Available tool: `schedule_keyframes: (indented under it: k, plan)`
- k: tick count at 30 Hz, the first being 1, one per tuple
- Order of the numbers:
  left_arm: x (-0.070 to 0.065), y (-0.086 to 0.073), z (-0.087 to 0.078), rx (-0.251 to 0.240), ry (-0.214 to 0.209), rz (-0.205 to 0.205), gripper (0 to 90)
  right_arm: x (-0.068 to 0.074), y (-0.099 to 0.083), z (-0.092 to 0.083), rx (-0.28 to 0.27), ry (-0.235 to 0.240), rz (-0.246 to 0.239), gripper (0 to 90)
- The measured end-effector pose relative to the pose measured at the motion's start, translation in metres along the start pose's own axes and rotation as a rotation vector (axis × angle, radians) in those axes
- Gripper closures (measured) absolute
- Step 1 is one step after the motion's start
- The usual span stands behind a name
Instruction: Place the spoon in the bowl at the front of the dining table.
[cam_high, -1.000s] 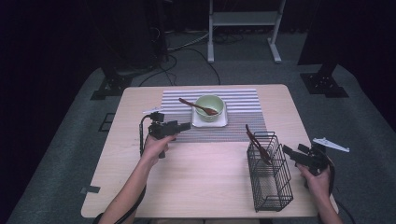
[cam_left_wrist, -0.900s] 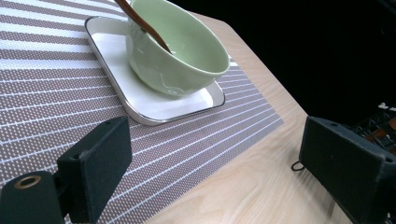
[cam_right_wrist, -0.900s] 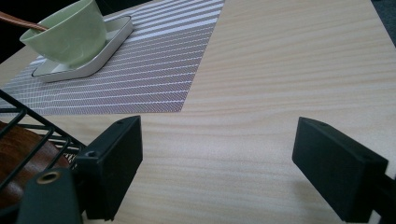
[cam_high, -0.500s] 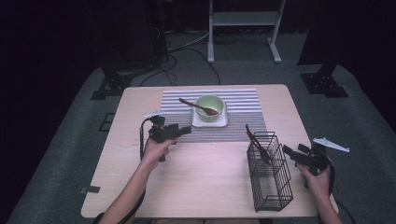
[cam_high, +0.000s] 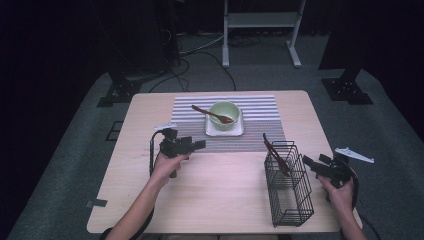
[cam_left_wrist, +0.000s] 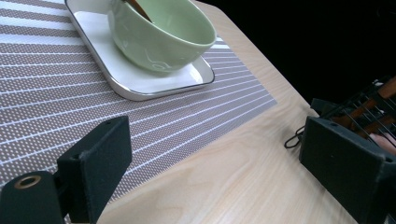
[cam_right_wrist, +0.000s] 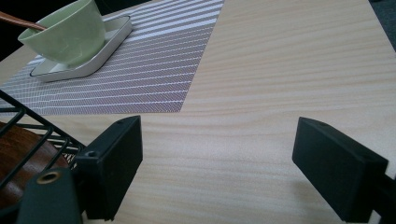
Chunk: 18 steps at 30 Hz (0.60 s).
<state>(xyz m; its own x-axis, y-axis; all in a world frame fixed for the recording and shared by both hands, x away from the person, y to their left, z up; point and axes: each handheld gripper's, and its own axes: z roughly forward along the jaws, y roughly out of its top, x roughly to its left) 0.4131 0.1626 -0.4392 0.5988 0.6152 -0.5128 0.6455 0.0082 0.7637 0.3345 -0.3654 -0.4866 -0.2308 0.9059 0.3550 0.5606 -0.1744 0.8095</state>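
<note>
Your left gripper (cam_high: 199, 145) gapes, empty | right gripper (cam_high: 307, 161) likewise | wire basket (cam_high: 288, 186) beside its fingers: snag risk.

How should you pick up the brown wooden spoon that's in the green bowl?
Probably by the free end of the handle. The brown wooden spoon lies with its head inside the pale green bowl, and its handle sticks out over the rim toward the table's left, clear of the white tray. The left gripper, jaws open, sits nearest, so come from that side, jaws across the thin handle.
</note>
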Motion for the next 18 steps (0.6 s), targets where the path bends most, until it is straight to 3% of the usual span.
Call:
schedule_keyframes:
  k: [18]
  plan:
    - [-0.007,-0.025,-0.010,0.012,-0.027,0.013,8.7,0.000,0.000,0.000,0.001,0.000,0.003,14.6]
